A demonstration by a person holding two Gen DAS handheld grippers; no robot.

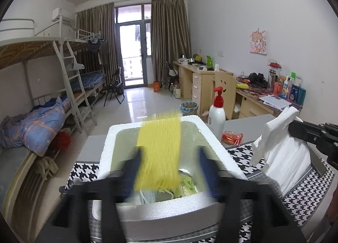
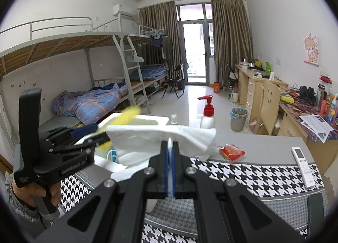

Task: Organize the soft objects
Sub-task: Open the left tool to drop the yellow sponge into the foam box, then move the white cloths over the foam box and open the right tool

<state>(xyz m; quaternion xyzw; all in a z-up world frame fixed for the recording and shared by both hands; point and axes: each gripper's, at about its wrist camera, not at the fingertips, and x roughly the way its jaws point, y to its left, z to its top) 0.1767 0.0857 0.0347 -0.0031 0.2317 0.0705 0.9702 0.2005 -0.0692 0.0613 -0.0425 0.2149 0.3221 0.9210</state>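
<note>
A white foam box (image 1: 213, 137) stands on the houndstooth cloth, with a face mask (image 1: 151, 197) and a green packet (image 1: 188, 186) inside. A yellow cloth (image 1: 160, 150), blurred, hangs in the air over the box between the wide-apart fingers of my left gripper (image 1: 169, 171), which looks open. The left gripper also shows in the right wrist view (image 2: 90, 133), beside the yellow cloth (image 2: 126, 116). My right gripper (image 2: 170, 147) is shut on a white tissue (image 2: 152, 139), held above the table to the right of the box (image 2: 147, 120). The tissue shows in the left wrist view (image 1: 281, 150).
A white pump bottle (image 1: 217, 111) with red top and a red packet (image 1: 232, 137) sit on the grey table behind the box. A white remote (image 2: 303, 164) lies at the table's right. Bunk beds, desks, a chair and a bin stand beyond.
</note>
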